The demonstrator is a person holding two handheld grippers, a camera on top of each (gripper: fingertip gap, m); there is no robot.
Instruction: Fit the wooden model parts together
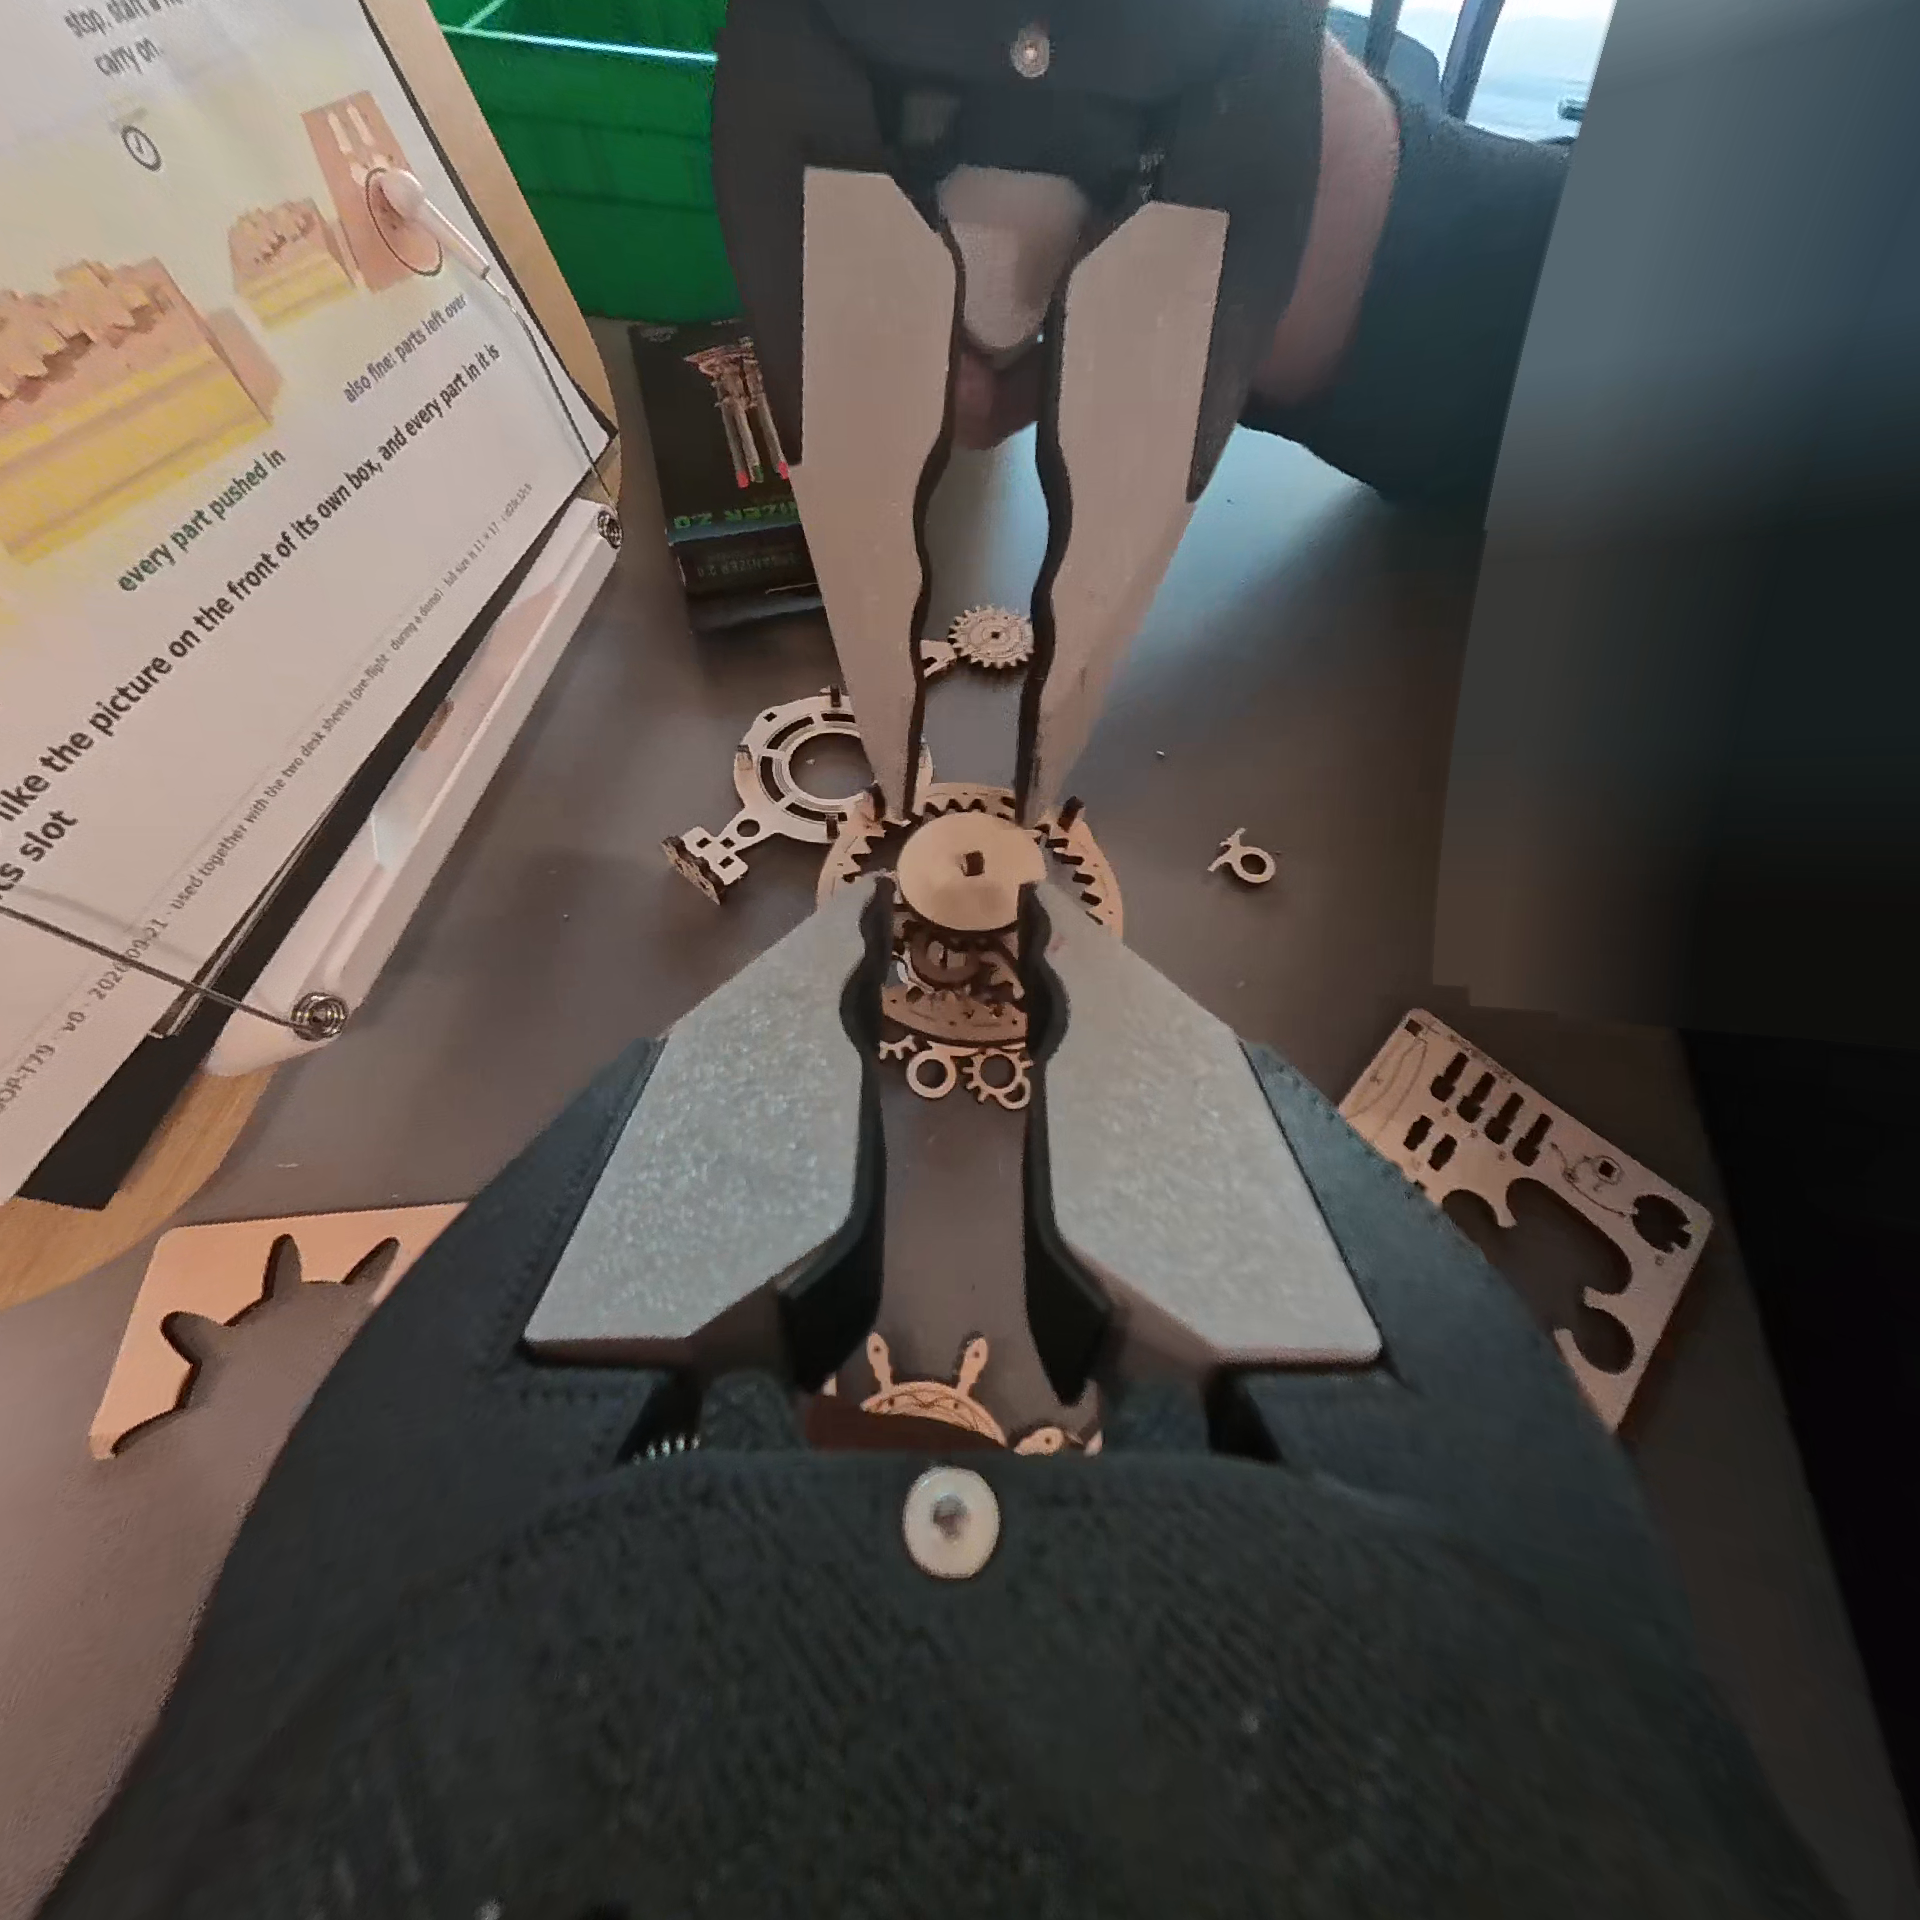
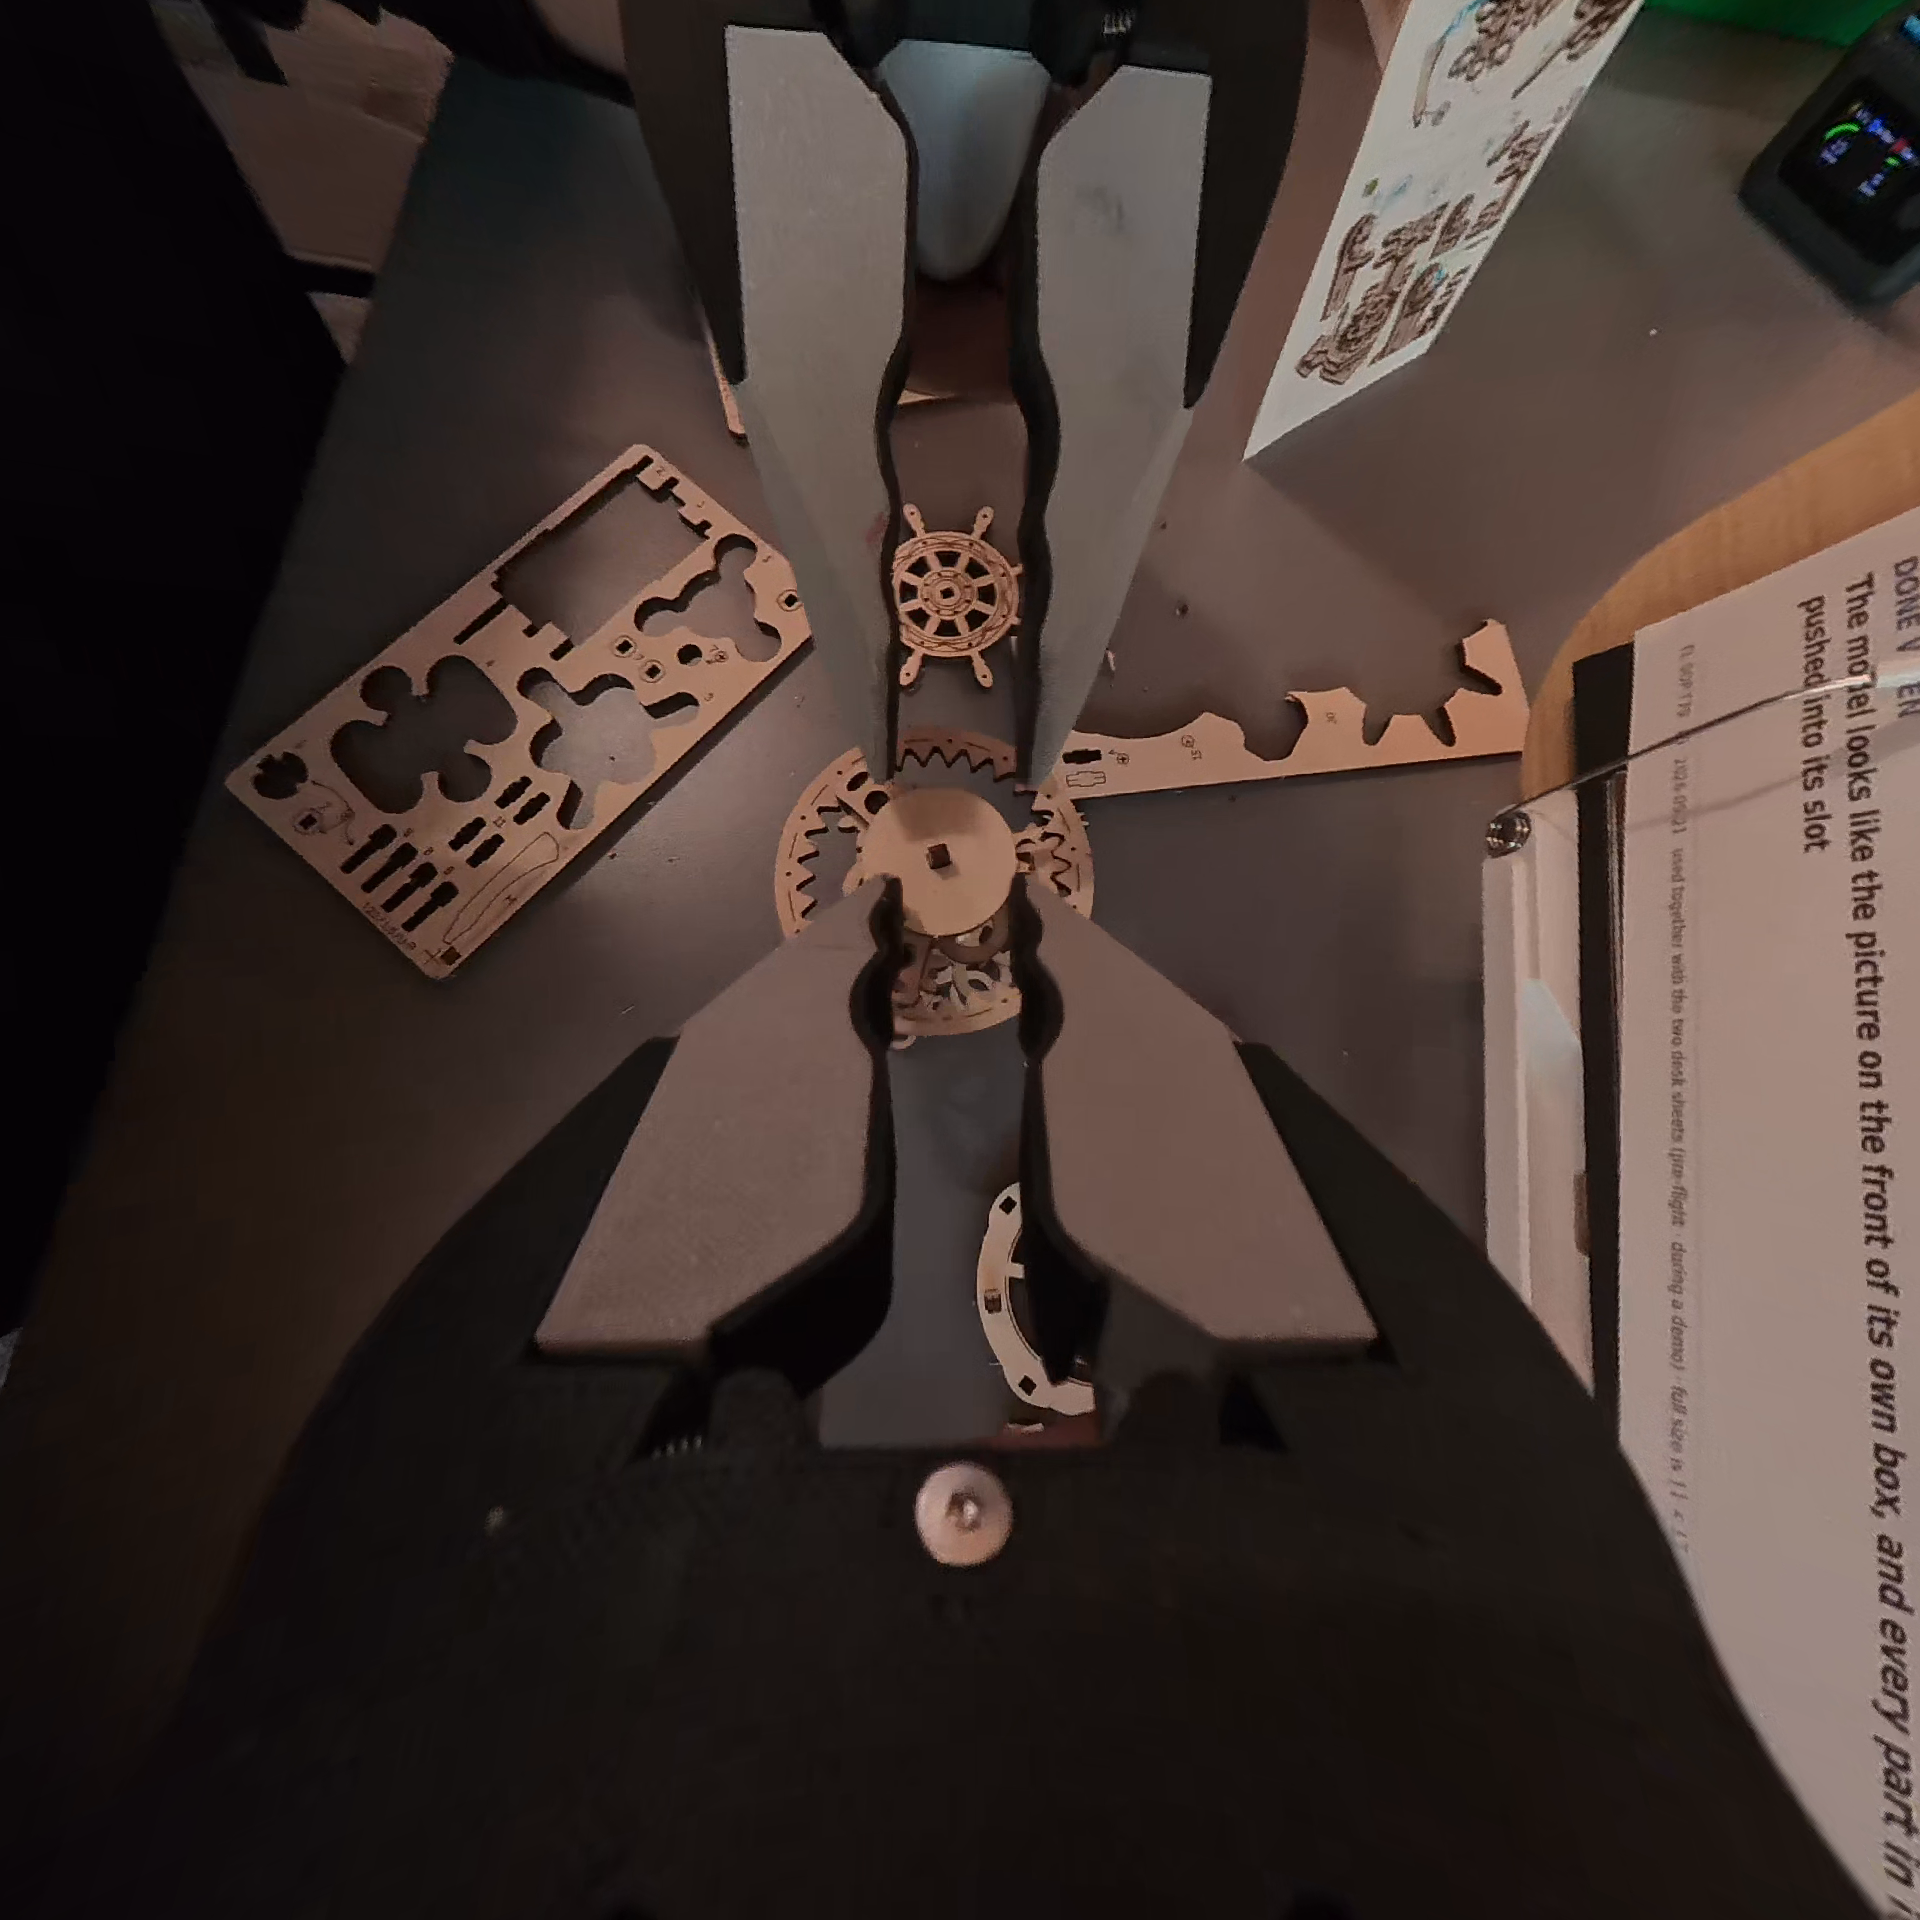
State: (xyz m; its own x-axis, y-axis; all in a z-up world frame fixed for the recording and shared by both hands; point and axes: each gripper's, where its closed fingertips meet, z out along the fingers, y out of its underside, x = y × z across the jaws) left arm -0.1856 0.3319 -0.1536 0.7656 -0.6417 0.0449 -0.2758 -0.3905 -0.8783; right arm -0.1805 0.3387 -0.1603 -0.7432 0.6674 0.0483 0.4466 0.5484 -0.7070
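The wooden model [image 1: 966, 868] stands on the dark table: a round disc with a square hole on top of a stack of small gears, above a flat toothed ring [image 1: 1086, 883]. My left gripper [image 1: 958, 909] reaches in from the near side, and its jaws are closed against the sides of the gear stack. My right gripper [image 1: 966, 800] comes from the opposite side, with its tips at the model's far edge. In the right wrist view the disc [image 2: 940, 857] sits between my right gripper [image 2: 951, 909] and the left gripper [image 2: 954, 774], which face each other.
Loose parts lie around: a ship's wheel [image 2: 951, 597], a ring-shaped frame [image 1: 790, 779], a small gear [image 1: 992, 634], a tiny piece [image 1: 1247, 857]. Two punched-out sheets [image 2: 520, 707] [image 2: 1299, 717] flank the model. An instruction sheet on a stand [image 1: 208, 520], a black box [image 1: 738, 468] and a green bin [image 1: 582, 156] stand nearby. Less than 4 cm separates the two grippers' tips.
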